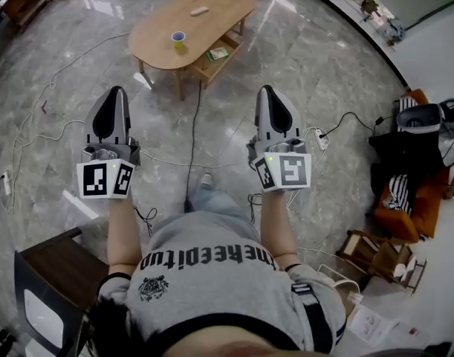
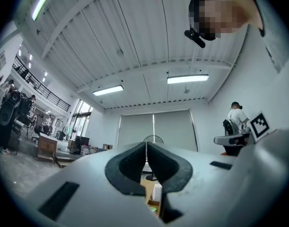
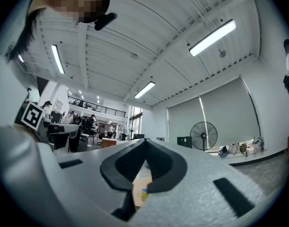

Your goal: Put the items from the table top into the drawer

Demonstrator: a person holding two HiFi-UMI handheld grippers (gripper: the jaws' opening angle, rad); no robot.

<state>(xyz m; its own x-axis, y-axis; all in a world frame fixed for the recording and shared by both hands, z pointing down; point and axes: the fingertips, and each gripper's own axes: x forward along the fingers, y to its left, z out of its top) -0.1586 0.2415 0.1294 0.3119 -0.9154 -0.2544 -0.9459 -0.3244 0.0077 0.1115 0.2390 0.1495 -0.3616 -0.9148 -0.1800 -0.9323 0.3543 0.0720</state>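
An oval wooden coffee table (image 1: 160, 43) stands ahead on the marble floor. On its top are a small yellow cup with a blue rim (image 1: 179, 39) and a tan oblong item (image 1: 200, 10); a green item (image 1: 218, 53) lies on the shelf under the top. No drawer can be made out. My left gripper (image 1: 117, 90) and right gripper (image 1: 266, 88) are both held out in the air short of the table, shut and holding nothing. Through the right gripper's (image 3: 144, 140) jaws I see the cup (image 3: 143, 193) on the tabletop. The left gripper's (image 2: 146, 143) tips touch.
Cables (image 1: 193, 132) and a power strip (image 1: 321, 138) lie on the floor between me and the table. A dark side table (image 1: 63, 270) is at my lower left. An orange chair with clothes (image 1: 405, 199) and a small wooden stool (image 1: 375, 255) are on the right.
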